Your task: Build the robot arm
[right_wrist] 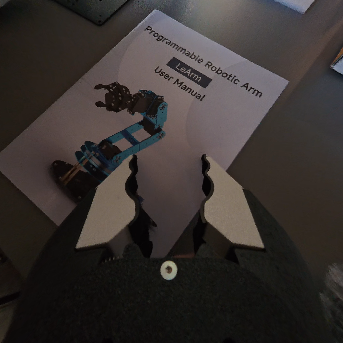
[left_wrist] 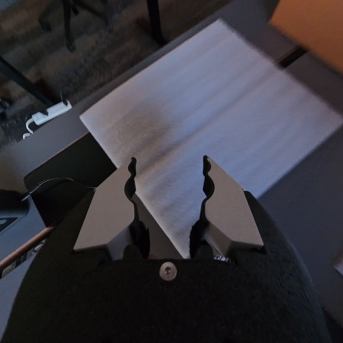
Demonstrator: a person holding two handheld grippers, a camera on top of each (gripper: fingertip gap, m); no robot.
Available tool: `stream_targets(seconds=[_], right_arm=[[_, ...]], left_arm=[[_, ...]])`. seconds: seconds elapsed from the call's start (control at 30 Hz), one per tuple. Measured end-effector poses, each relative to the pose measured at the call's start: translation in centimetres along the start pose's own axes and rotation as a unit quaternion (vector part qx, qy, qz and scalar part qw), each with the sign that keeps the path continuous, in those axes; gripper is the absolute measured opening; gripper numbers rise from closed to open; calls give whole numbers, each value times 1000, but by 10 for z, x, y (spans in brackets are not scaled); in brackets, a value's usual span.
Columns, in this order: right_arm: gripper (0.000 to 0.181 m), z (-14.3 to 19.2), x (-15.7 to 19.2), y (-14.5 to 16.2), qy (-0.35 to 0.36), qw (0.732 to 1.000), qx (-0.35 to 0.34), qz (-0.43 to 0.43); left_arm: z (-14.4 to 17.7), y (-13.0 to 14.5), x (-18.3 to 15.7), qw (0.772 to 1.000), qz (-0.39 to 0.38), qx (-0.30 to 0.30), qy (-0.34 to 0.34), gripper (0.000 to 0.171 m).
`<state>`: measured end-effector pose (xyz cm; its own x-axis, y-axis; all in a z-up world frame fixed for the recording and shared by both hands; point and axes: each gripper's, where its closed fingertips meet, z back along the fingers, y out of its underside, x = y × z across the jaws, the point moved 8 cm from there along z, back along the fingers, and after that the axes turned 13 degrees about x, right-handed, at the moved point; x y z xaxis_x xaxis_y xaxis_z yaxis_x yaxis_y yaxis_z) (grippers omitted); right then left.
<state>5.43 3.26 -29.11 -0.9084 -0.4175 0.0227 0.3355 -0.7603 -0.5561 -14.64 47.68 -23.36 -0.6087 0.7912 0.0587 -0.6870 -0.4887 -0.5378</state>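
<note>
Paper is what both grippers hang over. Starting on the left, the left gripper (left_wrist: 169,157) has its fingers spread apart with nothing between them, poised above a plain white sheet (left_wrist: 213,104) that lies flat on the grey table (left_wrist: 306,185) close to the far edge. A faint crease runs along the sheet's length; the view is blurred, so finer detail is lost. Left of the sheet lies a dark flat object (left_wrist: 70,167) with a thin cable (left_wrist: 46,182) across it, and beyond the table edge a white power strip (left_wrist: 52,113) rests on the carpet (left_wrist: 78,61). An orange surface (left_wrist: 311,24) fills the upper right corner.

Moving right, the right gripper (right_wrist: 169,156) is likewise open and empty, above a printed booklet (right_wrist: 213,133) whose white cover shows a picture of a blue robot arm and some dark lettering. It lies flat on the same grey table (right_wrist: 287,167). A perforated metal plate (right_wrist: 92,9) sits beyond its top corner, a white corner of paper (right_wrist: 295,4) at the upper right, and a small box edge (right_wrist: 338,63) at the far right.

Both papers look light, thin and limp, likely to sag or bend when lifted. Flat on the table, neither offers a face to pinch; a corner or free edge seems the best hold, the booklet's bound side being probably stiffer.
</note>
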Motion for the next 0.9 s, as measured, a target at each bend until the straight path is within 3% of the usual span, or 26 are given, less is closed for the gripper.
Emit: stream_targets(seconds=[0.1,0.23,0.3,0.4,0.57,0.7,0.9], right_arm=[[66,19,-12,4,20,999,-26,-22],[70,34,-24,24,3,998,-26,-61],[70,38,-22,33,-11,997,-31,-75],[72,40,-17,43,-24,995,-36,-92],[75,40,1,53,-54,994,-22,-87],[77,38,6,55,-55,994,-29,-89],[84,41,5,50,-123,979,-69,-150]], left_arm=[[65,21,-63,998,-1,-64,20,72],[108,111,-205,979,6,-65,191,72],[115,154,-259,978,7,-58,202,72],[119,199,-310,985,20,-43,168,72],[115,236,-353,988,60,-23,139,72],[114,237,-365,989,65,-29,126,72],[112,235,-372,993,47,-29,103,73]])
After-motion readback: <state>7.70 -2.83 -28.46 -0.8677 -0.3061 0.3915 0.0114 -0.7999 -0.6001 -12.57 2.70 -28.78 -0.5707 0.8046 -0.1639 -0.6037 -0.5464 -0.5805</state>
